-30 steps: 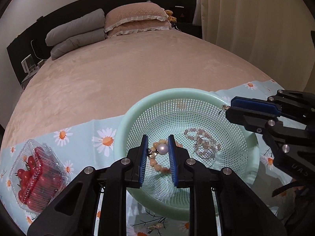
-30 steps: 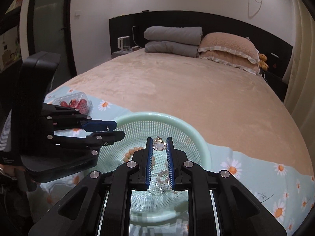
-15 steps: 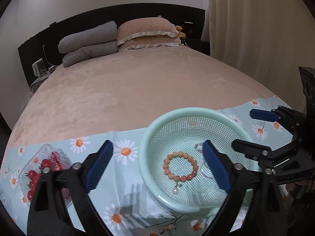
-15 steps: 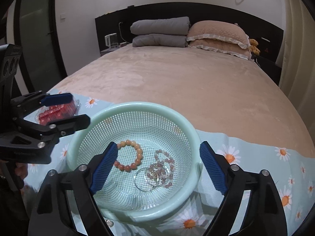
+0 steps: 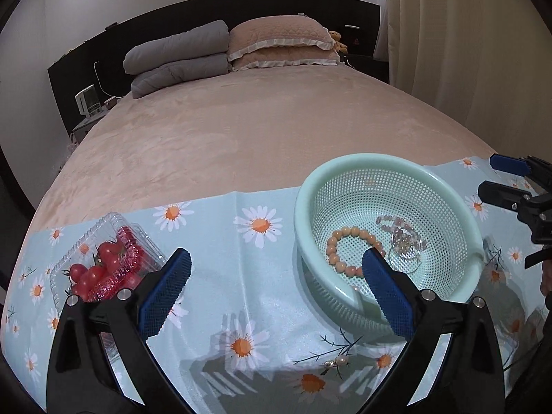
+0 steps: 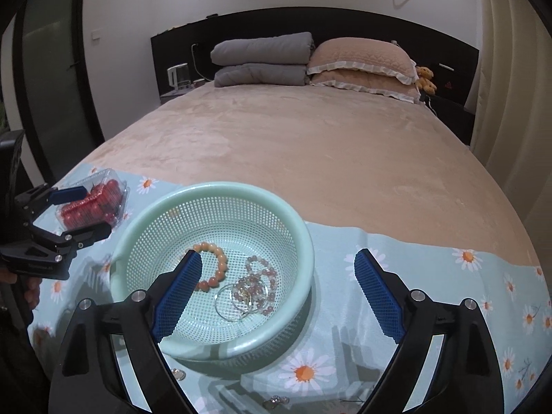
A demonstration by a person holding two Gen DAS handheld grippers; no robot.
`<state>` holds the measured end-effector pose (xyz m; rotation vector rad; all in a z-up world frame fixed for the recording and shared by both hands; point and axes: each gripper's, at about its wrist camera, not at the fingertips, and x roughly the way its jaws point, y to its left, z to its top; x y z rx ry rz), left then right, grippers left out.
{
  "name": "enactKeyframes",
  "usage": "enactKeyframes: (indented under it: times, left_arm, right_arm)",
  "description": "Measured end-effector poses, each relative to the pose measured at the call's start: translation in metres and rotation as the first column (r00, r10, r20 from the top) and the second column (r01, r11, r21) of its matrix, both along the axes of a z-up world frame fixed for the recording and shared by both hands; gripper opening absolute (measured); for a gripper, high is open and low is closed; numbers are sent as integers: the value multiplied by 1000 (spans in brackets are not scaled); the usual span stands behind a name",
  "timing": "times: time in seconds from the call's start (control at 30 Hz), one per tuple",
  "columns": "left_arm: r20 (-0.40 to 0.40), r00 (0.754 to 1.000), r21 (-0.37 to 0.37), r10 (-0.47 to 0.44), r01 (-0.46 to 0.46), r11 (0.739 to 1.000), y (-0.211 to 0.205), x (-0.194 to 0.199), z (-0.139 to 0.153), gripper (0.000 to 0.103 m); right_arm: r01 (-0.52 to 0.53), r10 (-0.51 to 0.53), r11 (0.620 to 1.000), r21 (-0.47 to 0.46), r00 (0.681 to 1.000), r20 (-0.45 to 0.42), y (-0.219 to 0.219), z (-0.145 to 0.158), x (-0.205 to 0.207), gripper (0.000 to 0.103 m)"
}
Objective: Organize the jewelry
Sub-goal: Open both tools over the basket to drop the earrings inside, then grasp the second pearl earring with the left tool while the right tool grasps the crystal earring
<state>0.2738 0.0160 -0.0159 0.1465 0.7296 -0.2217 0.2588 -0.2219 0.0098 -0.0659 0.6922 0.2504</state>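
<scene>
A mint green mesh basket (image 5: 345,169) (image 6: 296,220) stands on the daisy cloth. In it lie an orange bead bracelet (image 5: 348,233) (image 6: 220,258), a pink bead bracelet (image 5: 396,224) (image 6: 267,276) and silver hoops (image 5: 407,260) (image 6: 231,305). My left gripper (image 5: 276,293) is open and empty, above the cloth left of the basket; it also shows in the right wrist view (image 6: 81,210). My right gripper (image 6: 277,293) is open and empty over the basket's near right side; it also shows in the left wrist view (image 5: 496,177). A small pearl piece (image 5: 336,362) and small silver pieces (image 6: 276,401) lie on the cloth in front of the basket.
A clear plastic box of cherry tomatoes (image 5: 103,265) (image 6: 93,203) sits on the cloth (image 5: 262,296) to the left. Behind is a beige bed (image 5: 276,120) with grey and beige pillows (image 5: 227,48). A curtain (image 5: 465,34) hangs at the right.
Both grippers opened and let their jewelry fall into the basket, then pulled back and up. The left gripper has shifted left of the basket.
</scene>
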Motion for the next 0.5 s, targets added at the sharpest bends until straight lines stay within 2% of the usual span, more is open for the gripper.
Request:
enactKeyframes:
  times: [0.23, 0.5]
  left_arm:
    - [-54, 999, -33, 8, -10, 999, 10, -15, -18, 97]
    - [-103, 994, -26, -22, 20, 999, 2, -29, -44, 97]
  right_arm:
    - [16, -16, 1000, 1, 999, -32, -9, -16, -16, 86]
    - [23, -20, 999, 26, 995, -99, -18, -49, -29, 86]
